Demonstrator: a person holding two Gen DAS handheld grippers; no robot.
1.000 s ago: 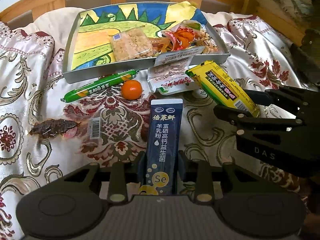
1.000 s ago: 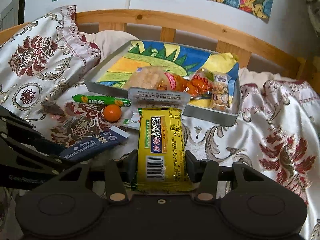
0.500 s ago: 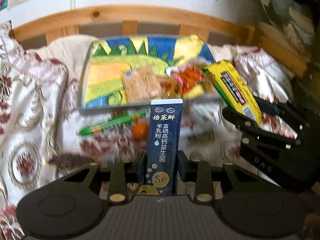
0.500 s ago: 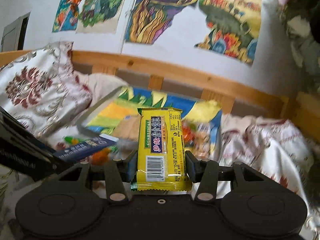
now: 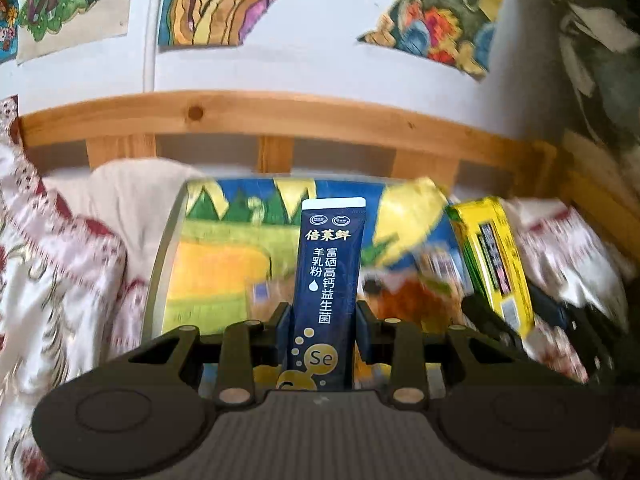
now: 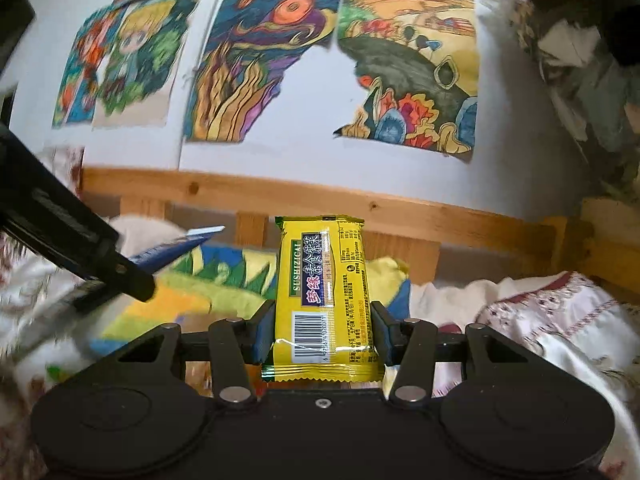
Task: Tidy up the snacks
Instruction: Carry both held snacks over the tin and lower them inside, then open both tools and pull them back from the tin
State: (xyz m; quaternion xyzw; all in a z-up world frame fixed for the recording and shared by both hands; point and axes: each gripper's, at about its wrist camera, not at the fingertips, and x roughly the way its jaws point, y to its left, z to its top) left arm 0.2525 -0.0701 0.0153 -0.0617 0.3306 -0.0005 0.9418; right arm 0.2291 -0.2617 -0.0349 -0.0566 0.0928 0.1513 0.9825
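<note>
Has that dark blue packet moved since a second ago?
Yes. The dark blue packet, clamped in the left gripper, has come up off the bedspread and toward the tray, now standing in front of its painted bottom.

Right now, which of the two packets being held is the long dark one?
The navy sachet clamped in the left gripper. It is slim, dark blue with white writing; the packet in the right gripper is wider and yellow.

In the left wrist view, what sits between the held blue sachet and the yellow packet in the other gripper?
In the left wrist view, blurred orange-red snack bags in the tray lie between the blue sachet and the yellow packet.
</note>
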